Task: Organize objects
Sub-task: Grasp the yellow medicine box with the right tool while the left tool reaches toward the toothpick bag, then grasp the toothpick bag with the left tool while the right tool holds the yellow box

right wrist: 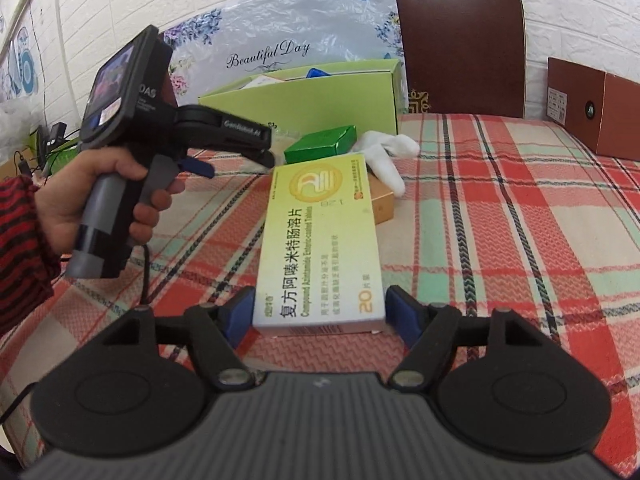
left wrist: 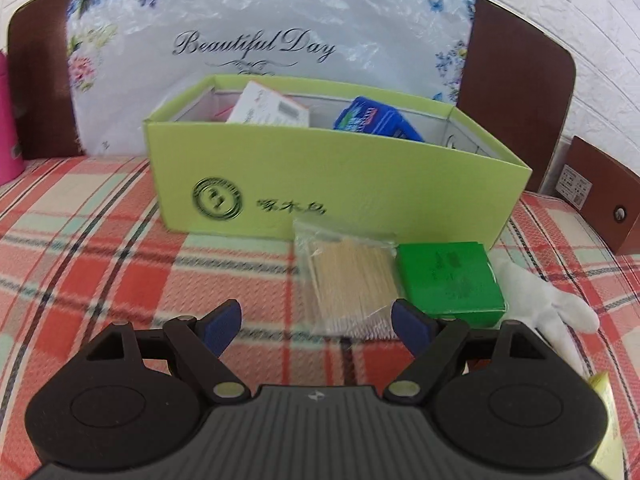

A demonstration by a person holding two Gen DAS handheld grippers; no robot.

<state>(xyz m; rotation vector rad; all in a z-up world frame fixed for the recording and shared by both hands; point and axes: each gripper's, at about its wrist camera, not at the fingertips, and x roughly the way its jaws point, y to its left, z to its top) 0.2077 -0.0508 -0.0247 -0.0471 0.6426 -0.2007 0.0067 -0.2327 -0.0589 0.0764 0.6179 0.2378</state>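
Note:
My right gripper [right wrist: 318, 300] is shut on the near end of a yellow-green medicine box [right wrist: 320, 240], which sticks out forward above the plaid bedspread [right wrist: 500, 208]. My left gripper [left wrist: 316, 312] stands open, with nothing between its fingers, just short of a clear bag of toothpicks [left wrist: 348, 276]. A green box [left wrist: 448, 280] lies right of the bag. Behind both stands an open lime-green carton [left wrist: 320, 172] holding a blue pack [left wrist: 376, 120] and a white box [left wrist: 268, 106]. In the right wrist view a hand holds the left gripper [right wrist: 240, 156] at the left.
A white glove [left wrist: 540, 292] lies right of the green box, and a gold box [right wrist: 382, 202] sits partly hidden under the medicine box. A brown box [right wrist: 592, 108] is at the bed's far right. A floral plastic sheet [left wrist: 280, 20] covers the headboard. Something pink [left wrist: 8, 128] stands at the far left.

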